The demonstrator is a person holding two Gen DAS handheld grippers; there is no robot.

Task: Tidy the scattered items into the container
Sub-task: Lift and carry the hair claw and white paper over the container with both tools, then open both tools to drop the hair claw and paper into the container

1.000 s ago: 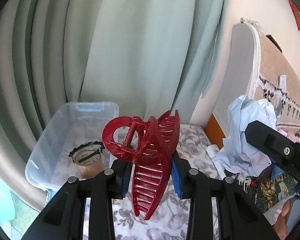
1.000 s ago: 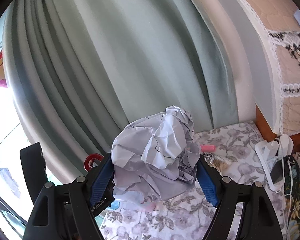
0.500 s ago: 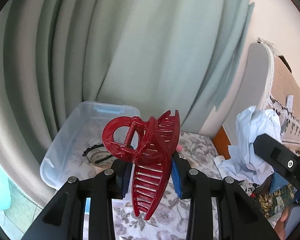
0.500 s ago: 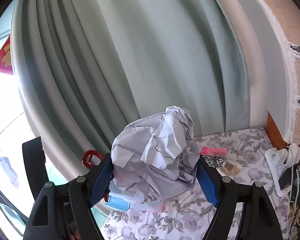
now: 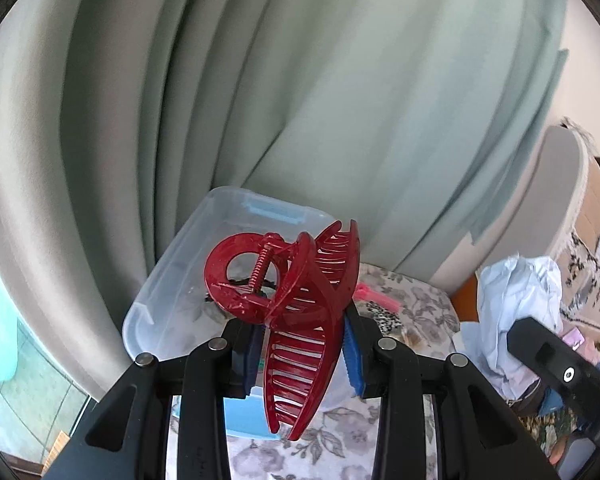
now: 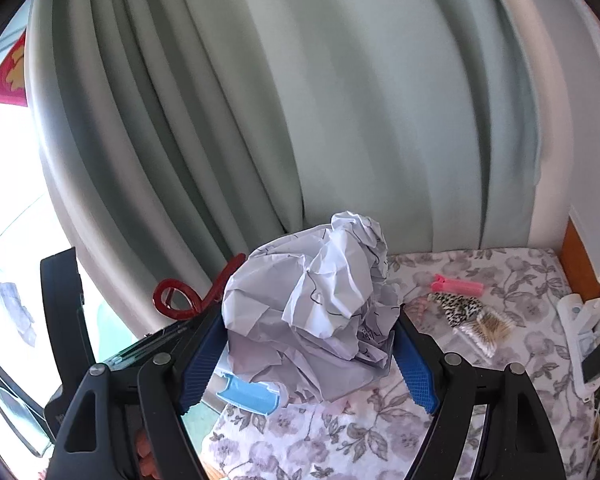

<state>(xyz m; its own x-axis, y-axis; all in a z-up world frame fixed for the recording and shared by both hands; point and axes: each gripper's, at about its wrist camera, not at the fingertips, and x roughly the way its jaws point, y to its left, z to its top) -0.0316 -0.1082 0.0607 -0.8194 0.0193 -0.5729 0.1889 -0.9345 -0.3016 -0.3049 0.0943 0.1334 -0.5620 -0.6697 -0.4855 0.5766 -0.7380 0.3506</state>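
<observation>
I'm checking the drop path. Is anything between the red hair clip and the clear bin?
Nothing visible. The left gripper holds the clip just in front of the open, lidless bin. Only a dark item, mostly hidden, lies inside.

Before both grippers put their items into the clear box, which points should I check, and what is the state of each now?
1. Left gripper holds the red hair claw firmly between its pads: ok.
2. Right gripper holds the crumpled paper ball between its blue pads: ok.
3. Clear plastic box is open, no lid on it: ok.
4. Free room in the box: cannot tell; the claw hides most of the inside, and something dark already lies there.
5. Claw is above the box opening: not ok; it hangs near the front rim.
6. Pink clip and leopard-print piece are left on the floral cloth: not ok, not tidied yet.
</observation>
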